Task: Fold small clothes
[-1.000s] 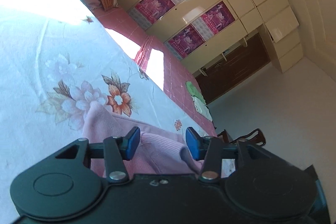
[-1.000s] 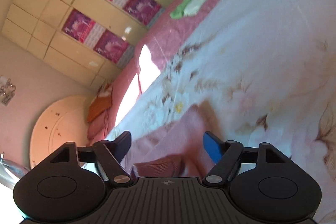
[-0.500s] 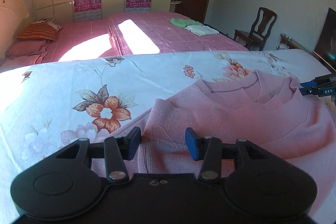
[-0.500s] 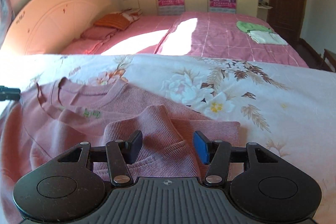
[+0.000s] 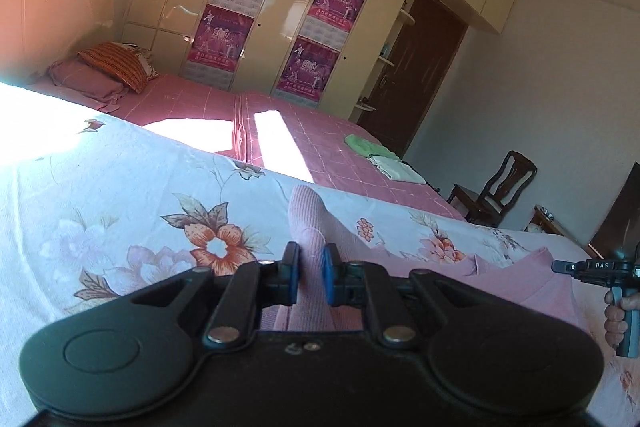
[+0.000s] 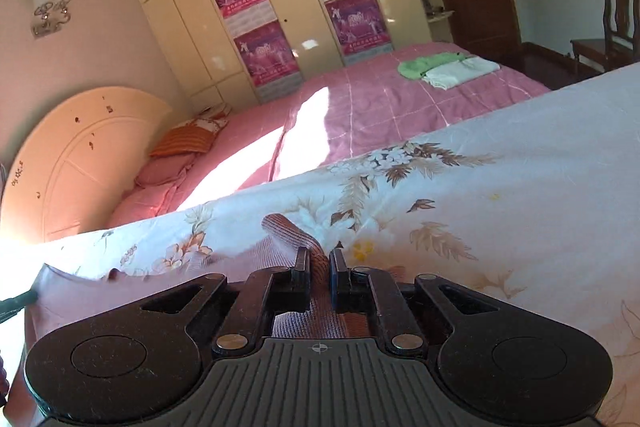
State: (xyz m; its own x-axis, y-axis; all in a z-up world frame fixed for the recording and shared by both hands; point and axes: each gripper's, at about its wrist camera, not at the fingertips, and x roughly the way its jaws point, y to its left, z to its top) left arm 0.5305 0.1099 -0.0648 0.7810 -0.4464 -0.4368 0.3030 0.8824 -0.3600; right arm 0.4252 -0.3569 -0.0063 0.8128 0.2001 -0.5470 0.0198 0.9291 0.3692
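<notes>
A small pink knit sweater (image 5: pixel 516 279) lies on the floral bedsheet (image 5: pixel 120 195). My left gripper (image 5: pixel 310 277) is shut on one ribbed sleeve cuff (image 5: pixel 306 215), which stands up between the blue pads. My right gripper (image 6: pixel 320 273) is shut on the other sleeve cuff (image 6: pixel 288 229), lifted off the floral sheet (image 6: pixel 500 195). The sweater body (image 6: pixel 100 299) spreads to the left in the right wrist view. The right gripper also shows at the far right of the left wrist view (image 5: pixel 600 269), held by a hand.
A second bed with a pink cover (image 6: pixel 380 107) lies beyond, with folded green and white cloths (image 6: pixel 448 67) and pillows (image 6: pixel 180 151). Cream wardrobes with posters (image 5: pixel 280 27), a dark door (image 5: pixel 420 67) and a wooden chair (image 5: pixel 500 195) stand behind.
Both grippers have closed on the sleeve cuffs, which were lying between open jaws half a second ago. The cuffs now stand lifted off the sheet.
</notes>
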